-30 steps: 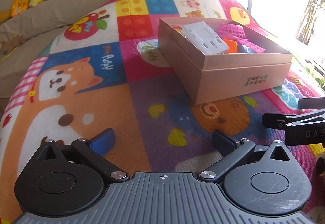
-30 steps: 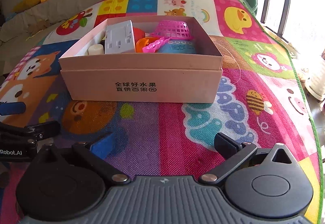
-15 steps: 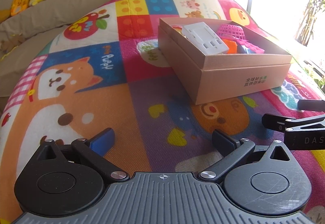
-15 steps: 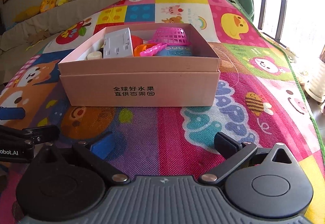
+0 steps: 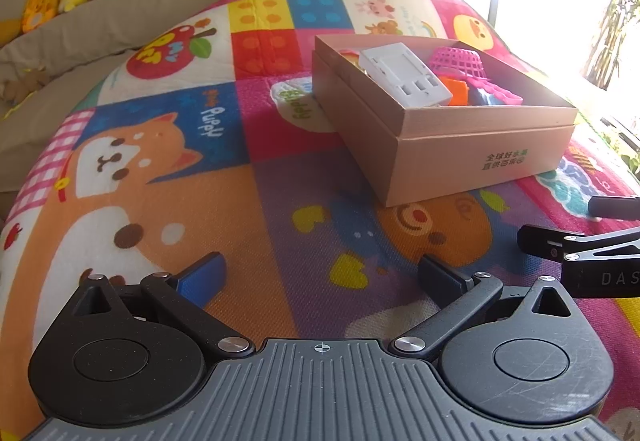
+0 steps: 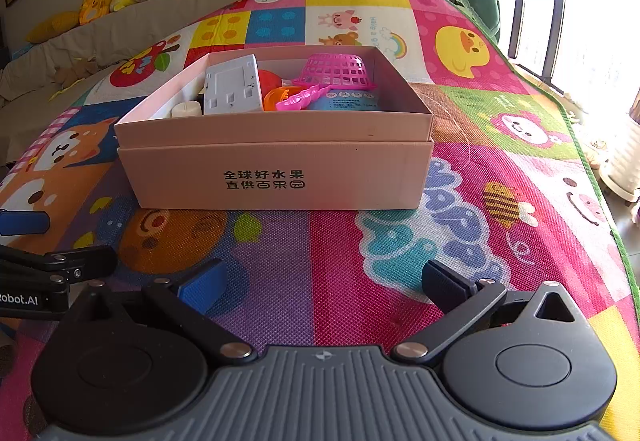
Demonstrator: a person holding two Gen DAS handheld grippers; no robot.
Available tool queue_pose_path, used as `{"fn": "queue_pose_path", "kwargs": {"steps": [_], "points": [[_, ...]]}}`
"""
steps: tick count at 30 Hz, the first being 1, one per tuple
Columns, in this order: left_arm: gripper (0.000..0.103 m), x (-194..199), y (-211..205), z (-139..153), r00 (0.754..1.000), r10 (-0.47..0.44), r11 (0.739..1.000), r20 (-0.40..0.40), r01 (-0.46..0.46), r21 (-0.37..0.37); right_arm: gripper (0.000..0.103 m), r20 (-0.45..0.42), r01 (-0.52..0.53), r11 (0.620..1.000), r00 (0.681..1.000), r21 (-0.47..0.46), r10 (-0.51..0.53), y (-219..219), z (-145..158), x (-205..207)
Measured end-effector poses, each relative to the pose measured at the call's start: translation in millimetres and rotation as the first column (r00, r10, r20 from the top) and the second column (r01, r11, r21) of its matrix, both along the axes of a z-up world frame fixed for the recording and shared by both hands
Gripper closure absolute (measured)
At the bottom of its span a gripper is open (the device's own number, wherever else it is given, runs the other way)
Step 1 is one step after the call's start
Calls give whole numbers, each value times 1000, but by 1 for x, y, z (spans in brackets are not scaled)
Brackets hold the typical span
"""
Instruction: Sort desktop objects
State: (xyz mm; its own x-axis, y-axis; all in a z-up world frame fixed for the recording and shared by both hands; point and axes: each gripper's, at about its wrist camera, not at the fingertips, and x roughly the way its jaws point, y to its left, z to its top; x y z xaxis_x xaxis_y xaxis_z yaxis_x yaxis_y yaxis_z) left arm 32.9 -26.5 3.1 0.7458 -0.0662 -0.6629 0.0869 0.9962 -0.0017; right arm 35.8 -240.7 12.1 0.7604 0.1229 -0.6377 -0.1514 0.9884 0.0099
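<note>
The left gripper (image 5: pixel 320 273) hovers left of the cardboard box (image 6: pixel 276 169), jaws spread wide and empty. Inside the box lie a white power strip (image 6: pixel 232 87) and pink basket (image 6: pixel 336 71). The right gripper (image 6: pixel 322 281) faces the box, jaws wide, empty.

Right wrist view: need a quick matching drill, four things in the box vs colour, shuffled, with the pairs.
Things:
1. mesh basket
2. power strip
3. cardboard box
4. small cylinder at the box's left wall

Colours:
A. white
B. cream
C. pink
D. pale tan

Pairs: 1-C, 2-A, 3-D, 4-B
</note>
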Motion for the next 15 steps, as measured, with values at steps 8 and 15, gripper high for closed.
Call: {"fn": "queue_pose_path", "kwargs": {"steps": [8, 15], "points": [[0, 0, 1, 0, 1000, -1, 1000, 1, 1, -4, 0, 0, 0, 1000, 1000, 0, 0, 0, 0, 0], [0, 0, 0, 0, 1000, -1, 1000, 1, 1, -4, 0, 0, 0, 1000, 1000, 0, 0, 0, 0, 0]]}}
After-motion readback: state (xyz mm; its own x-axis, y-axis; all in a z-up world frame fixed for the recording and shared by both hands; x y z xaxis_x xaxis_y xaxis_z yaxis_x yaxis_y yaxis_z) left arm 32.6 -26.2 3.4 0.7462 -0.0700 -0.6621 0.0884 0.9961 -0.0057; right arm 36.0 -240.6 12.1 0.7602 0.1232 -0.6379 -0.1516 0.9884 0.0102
